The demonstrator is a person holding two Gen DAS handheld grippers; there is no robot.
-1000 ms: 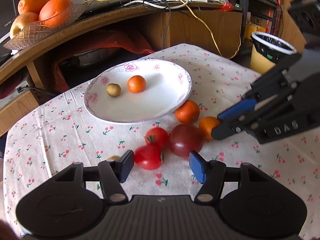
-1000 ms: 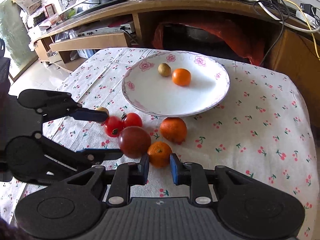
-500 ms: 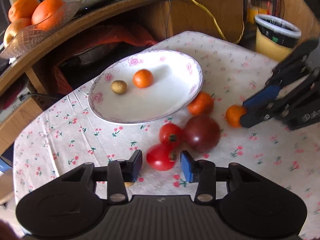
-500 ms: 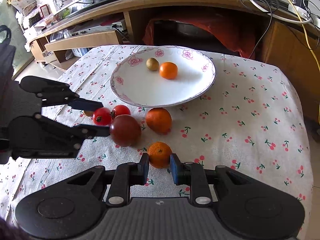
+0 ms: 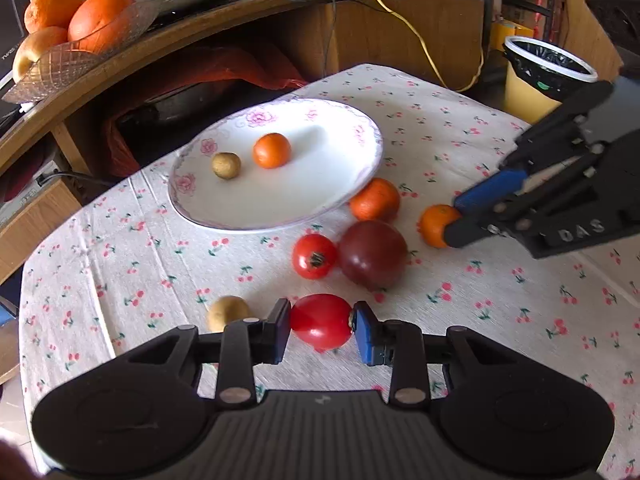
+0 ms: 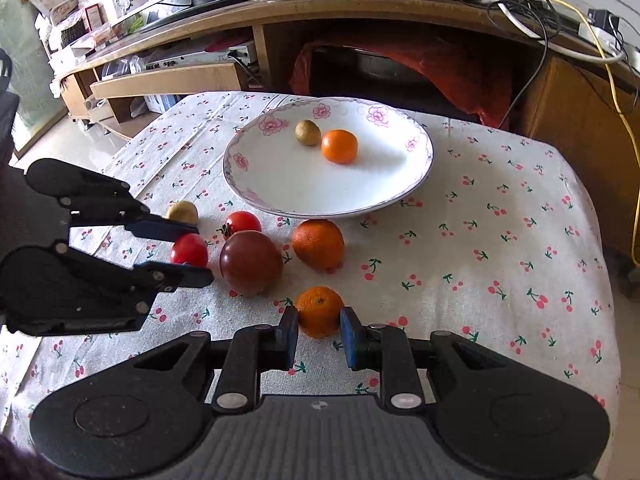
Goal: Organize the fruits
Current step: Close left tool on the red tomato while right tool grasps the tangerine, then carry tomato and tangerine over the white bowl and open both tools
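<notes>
Left gripper (image 5: 321,327) clamps red tomato (image 5: 320,321) | right gripper (image 6: 319,330) clamps small orange (image 6: 319,311) | purple tomato (image 5: 373,254) between

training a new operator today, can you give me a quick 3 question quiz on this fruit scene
1. True or false: the left gripper is shut on a red tomato.
2. How many items lie in the plate? A) one B) two C) four
3. Fill in: the right gripper holds a small ____ between its fingers.

Key:
1. True; both pads touch it.
2. B: a small orange fruit and a brownish round one.
3. Orange; its pads press on both sides.
</notes>
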